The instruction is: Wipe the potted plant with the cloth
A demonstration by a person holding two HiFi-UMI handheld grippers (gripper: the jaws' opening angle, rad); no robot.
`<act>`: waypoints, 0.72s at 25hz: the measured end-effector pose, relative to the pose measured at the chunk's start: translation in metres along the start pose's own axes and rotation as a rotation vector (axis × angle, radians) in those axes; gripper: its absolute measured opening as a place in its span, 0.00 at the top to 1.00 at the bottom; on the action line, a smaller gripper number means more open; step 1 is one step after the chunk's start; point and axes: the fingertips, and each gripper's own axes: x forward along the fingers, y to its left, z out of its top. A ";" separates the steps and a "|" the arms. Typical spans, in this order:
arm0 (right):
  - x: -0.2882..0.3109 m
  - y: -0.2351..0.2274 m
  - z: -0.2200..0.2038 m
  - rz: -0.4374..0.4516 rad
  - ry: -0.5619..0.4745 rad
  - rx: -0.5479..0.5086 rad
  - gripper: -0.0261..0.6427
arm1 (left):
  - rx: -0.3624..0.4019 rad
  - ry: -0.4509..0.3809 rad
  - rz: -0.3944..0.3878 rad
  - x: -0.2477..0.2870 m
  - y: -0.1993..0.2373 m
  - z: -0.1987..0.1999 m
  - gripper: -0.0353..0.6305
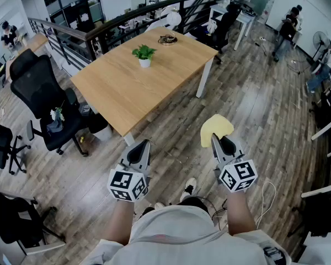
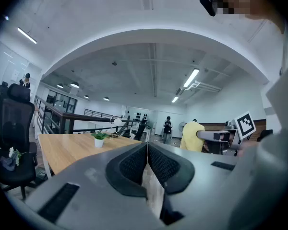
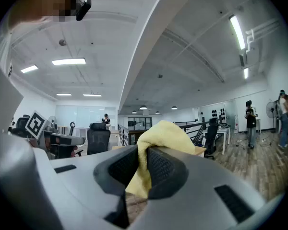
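Observation:
A small green potted plant (image 1: 144, 54) in a white pot stands near the far middle of a wooden table (image 1: 127, 87); it also shows small in the left gripper view (image 2: 99, 139). My right gripper (image 1: 217, 139) is shut on a yellow cloth (image 1: 215, 128), which bulges up past the jaws (image 3: 167, 133). The left gripper (image 1: 144, 145) is shut with nothing between its pads (image 2: 147, 150). Both grippers are held level over the wooden floor, well short of the table's near corner.
Black office chairs (image 1: 41, 95) stand left of the table. A dark coiled object (image 1: 167, 39) lies at the table's far end, before a railing (image 1: 99, 32). People stand at the far right (image 1: 287, 29). A white desk (image 1: 325, 164) edges the right side.

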 end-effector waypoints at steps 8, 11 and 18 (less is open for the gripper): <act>0.005 0.007 -0.004 0.015 0.006 0.002 0.82 | 0.008 0.004 -0.001 -0.003 0.002 -0.001 0.92; 0.011 0.010 -0.001 0.028 0.005 -0.004 0.82 | 0.007 0.006 0.004 -0.003 0.005 0.000 0.92; 0.027 0.001 -0.002 0.051 0.023 -0.014 0.82 | 0.001 0.019 0.025 0.010 0.011 -0.002 0.92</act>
